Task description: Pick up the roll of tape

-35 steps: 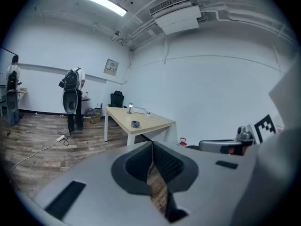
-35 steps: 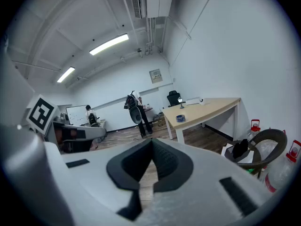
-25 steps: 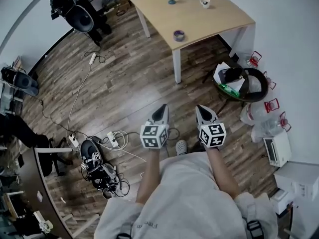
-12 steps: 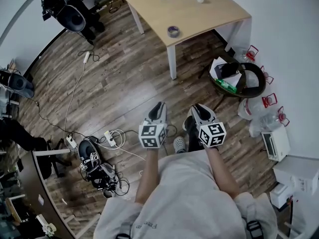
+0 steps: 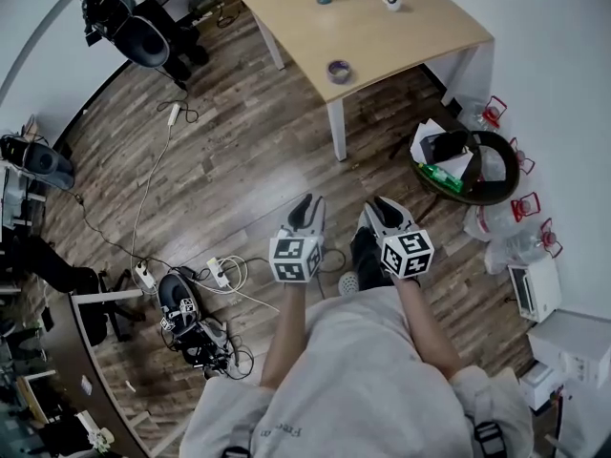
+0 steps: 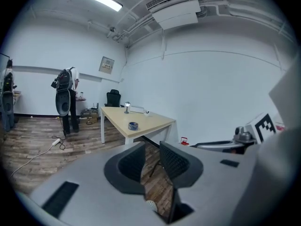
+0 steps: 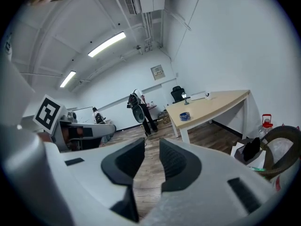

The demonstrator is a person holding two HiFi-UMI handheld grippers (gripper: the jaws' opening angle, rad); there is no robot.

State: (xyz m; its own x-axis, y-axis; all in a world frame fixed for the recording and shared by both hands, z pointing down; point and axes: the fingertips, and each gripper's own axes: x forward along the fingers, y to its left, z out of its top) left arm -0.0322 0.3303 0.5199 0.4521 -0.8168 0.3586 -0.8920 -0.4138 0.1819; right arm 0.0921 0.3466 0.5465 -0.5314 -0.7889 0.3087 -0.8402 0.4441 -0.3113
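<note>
Tape roll (image 5: 340,70) by table (image 5: 410,36) edge; open floor (image 5: 248,160) fronts released left gripper (image 5: 305,202), just-opened empty right gripper (image 5: 383,204).

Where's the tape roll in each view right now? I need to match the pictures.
Head view: tape at top, just right of centre, near the table's front corner.
Left gripper view: tape just left of centre, on the table.
Right gripper view: tape just right of centre.
Shared landmark: the table it lies on.

The head view looks steeply down onto the floor (image 5: 239,170); both gripper views look nearly level across it. All 3 share the far desk (image 5: 401,36).
</note>
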